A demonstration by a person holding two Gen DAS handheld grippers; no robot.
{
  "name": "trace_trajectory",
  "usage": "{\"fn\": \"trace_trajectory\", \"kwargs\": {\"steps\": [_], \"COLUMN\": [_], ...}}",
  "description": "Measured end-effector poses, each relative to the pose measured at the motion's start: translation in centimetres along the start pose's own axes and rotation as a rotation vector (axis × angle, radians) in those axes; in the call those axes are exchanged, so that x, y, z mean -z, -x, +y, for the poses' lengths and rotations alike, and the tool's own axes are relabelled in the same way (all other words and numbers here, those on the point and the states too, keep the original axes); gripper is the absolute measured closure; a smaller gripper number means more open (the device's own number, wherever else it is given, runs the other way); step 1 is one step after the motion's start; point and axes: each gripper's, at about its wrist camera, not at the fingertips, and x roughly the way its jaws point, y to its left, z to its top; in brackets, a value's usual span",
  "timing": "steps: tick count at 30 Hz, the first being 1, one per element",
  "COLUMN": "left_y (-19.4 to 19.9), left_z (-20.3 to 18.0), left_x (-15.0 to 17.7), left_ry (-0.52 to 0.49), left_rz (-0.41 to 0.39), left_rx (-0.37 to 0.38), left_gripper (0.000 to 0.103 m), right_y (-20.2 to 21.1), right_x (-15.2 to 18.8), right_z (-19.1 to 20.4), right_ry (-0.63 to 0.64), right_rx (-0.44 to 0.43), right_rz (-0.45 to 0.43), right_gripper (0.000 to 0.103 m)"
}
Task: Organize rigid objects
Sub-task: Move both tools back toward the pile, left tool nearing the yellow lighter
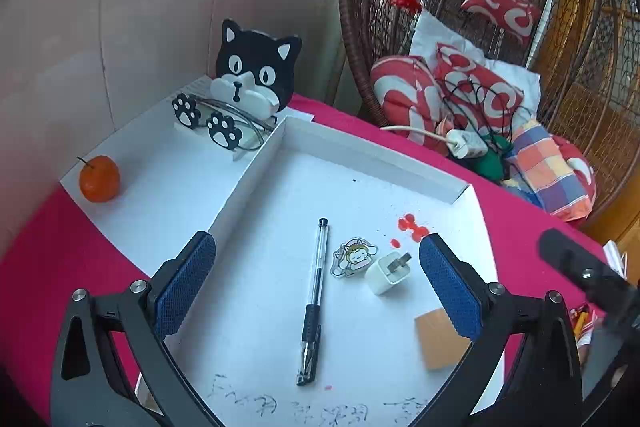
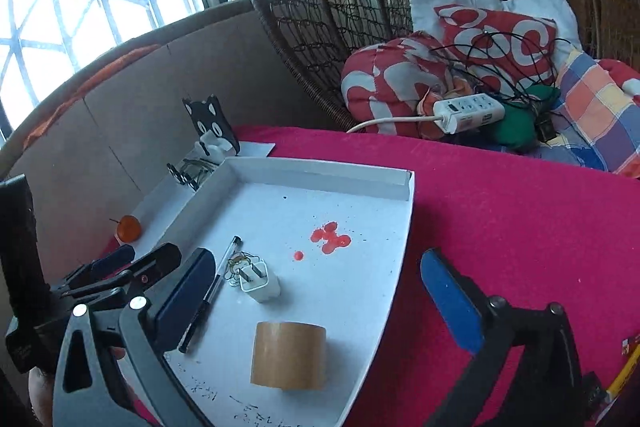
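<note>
Clutter is my worry: pen (image 1: pixel 314 301), cat sticker (image 1: pixel 352 257) and charger plug (image 1: pixel 389 273) lie packed together on the white tray (image 1: pixel 372 155). Left gripper (image 1: pixel 318 285) and right gripper (image 2: pixel 320 301) both gape wide, holding nothing. If I close on the pen w/ the left, I may nudge the plug or sticker. Tape roll (image 2: pixel 289 355) could roll off.

Pen (image 1: pixel 314 301), sticker (image 1: pixel 352 258), charger (image 1: pixel 389 273) and tape roll (image 2: pixel 289 355) in right tray (image 2: pixel 402 231); orange (image 1: pixel 99 179) in left tray (image 1: pixel 160 163).
</note>
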Motion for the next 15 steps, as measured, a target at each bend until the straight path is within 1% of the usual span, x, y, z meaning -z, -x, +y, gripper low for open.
{"fn": "trace_trajectory", "kwargs": {"steps": [2,5,9,12,15], "left_y": [1.0,2.3,3.6,4.8,6.6], "left_z": [-0.3,-1.7,-3.5,-4.7,-5.9], "left_x": [0.1,0.2,0.0,-0.2,-0.6], "left_ry": [-0.006,-0.039,-0.083,-0.117,-0.149], "left_rz": [-0.026,-0.059,-0.089,-0.12,-0.173], "left_rx": [0.005,0.014,0.051,0.074,0.096], "left_gripper": [0.0,0.0,0.0,0.0,0.0], "right_y": [2.5,6.2,11.8,16.5,20.3], "right_x": [-0.1,-0.5,-1.1,-1.3,-1.4], "right_z": [-0.3,-0.6,-1.6,-2.9,-4.0], "right_ry": [-0.014,-0.007,-0.004,-0.027,-0.039], "right_rx": [-0.014,-0.014,0.028,0.065,0.077], "right_rz": [-0.059,-0.146,-0.304,-0.451,-0.559], "right_gripper": [0.0,0.0,0.0,0.0,0.0]}}
